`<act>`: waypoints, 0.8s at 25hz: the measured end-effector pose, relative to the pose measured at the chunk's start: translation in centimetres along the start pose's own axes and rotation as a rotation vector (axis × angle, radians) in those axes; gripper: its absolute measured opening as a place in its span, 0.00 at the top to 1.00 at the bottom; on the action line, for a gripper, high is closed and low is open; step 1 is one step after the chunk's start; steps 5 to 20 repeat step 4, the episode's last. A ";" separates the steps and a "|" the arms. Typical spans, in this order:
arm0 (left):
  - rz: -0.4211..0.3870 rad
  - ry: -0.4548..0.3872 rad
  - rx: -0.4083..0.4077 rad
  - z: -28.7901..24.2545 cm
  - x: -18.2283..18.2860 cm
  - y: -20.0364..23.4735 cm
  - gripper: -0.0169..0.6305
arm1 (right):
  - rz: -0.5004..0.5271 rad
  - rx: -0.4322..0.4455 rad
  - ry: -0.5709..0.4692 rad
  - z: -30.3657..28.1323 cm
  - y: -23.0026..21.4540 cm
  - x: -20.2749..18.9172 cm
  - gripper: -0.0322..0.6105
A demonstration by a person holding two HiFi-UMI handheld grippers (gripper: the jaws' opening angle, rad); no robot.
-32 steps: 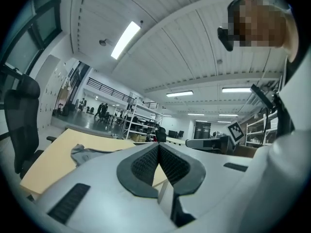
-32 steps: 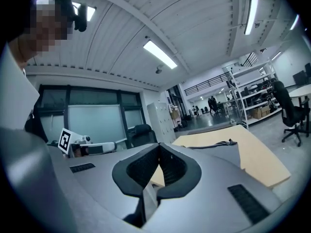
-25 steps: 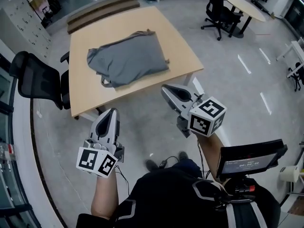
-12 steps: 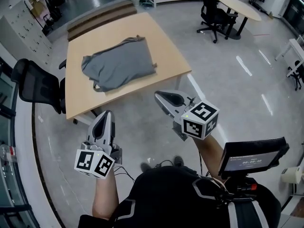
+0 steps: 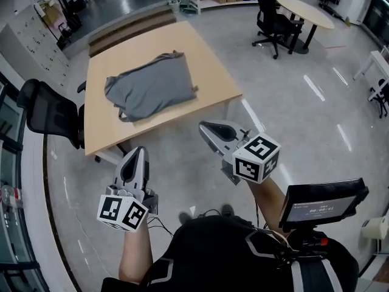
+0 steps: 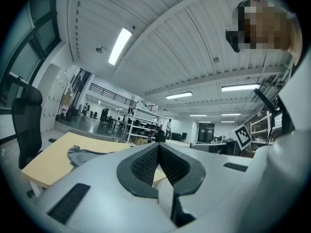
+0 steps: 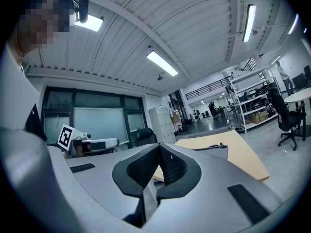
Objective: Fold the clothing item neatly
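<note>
Lately shifted: wooden table [image 5: 213, 72] sits slightly higher and further left in the head view than a second ago, and the grey garment [image 5: 149, 90] on its top keeps the same rumpled, loosely gathered outline. The left gripper [image 5: 139, 154] and right gripper [image 5: 206, 128], jaws pressed together on nothing, hang over bare floor [image 5: 182, 169] well short of it, so no fold was gained, and the scene suits either a walk-up or a step away. Clearance: open floor along the near table edge, black office chair [image 5: 48, 111] close by the left corner, garment set in from every edge.
</note>
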State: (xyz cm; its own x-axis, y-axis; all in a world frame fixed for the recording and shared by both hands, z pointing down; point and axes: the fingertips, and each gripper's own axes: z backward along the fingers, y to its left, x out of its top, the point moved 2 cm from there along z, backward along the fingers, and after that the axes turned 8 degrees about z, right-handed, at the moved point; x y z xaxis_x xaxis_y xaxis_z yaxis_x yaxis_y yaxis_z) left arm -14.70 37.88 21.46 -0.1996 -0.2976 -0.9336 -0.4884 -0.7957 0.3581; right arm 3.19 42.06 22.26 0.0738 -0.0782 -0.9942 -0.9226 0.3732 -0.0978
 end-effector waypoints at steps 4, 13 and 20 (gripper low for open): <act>0.019 0.020 -0.007 0.8 -0.5 -0.6 0.97 | -0.028 -0.004 0.010 0.8 1.0 -0.9 0.94; 0.019 0.020 -0.007 0.8 -0.5 -0.6 0.97 | -0.028 -0.004 0.010 0.8 1.0 -0.9 0.94; 0.019 0.020 -0.007 0.8 -0.5 -0.6 0.97 | -0.028 -0.004 0.010 0.8 1.0 -0.9 0.94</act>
